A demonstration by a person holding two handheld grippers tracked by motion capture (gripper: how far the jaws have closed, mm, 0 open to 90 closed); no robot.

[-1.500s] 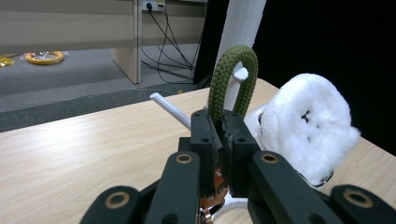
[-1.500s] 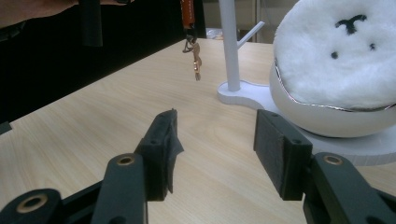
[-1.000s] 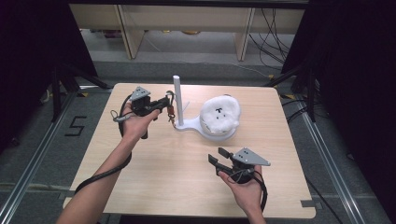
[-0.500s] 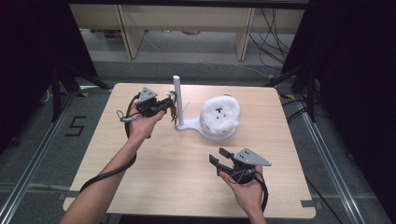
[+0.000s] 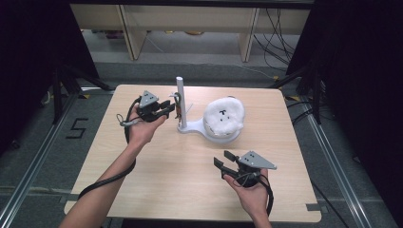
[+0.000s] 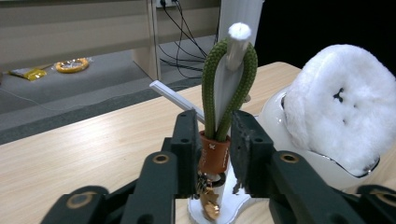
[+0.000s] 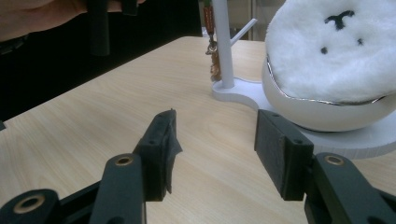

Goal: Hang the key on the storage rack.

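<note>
The left gripper (image 5: 166, 108) is held above the far-left part of the tabletop (image 5: 157, 185), pointing toward the white post (image 5: 181, 100) of a white stand (image 5: 190, 126). Its jaws have just been opening. In the left gripper view, the left gripper (image 6: 214, 144) has its two black jaws on either side of the keychain (image 6: 219, 116). A narrow gap shows between each pad and the brown leather sleeve of the keychain, so the pads bracket the sleeve without pressing on it.

The keychain consists of a green cord loop, a brown leather sleeve below it, and a brass clasp at the bottom. The loop hangs over a peg (image 6: 239, 39) on the white post. The clasp hangs just above the base of the stand.

The stand sits near the middle of the far edge of the tabletop. On the right part of its base rests a fluffy white cushion (image 5: 224, 117) with small black marks, seated in a white bowl (image 7: 322, 116).

The right gripper (image 5: 224, 164) is held above the near-right part of the tabletop, well apart from the stand. In the right gripper view, the right gripper (image 7: 217, 149) has its jaws spread wide with bare tabletop between them.
</note>
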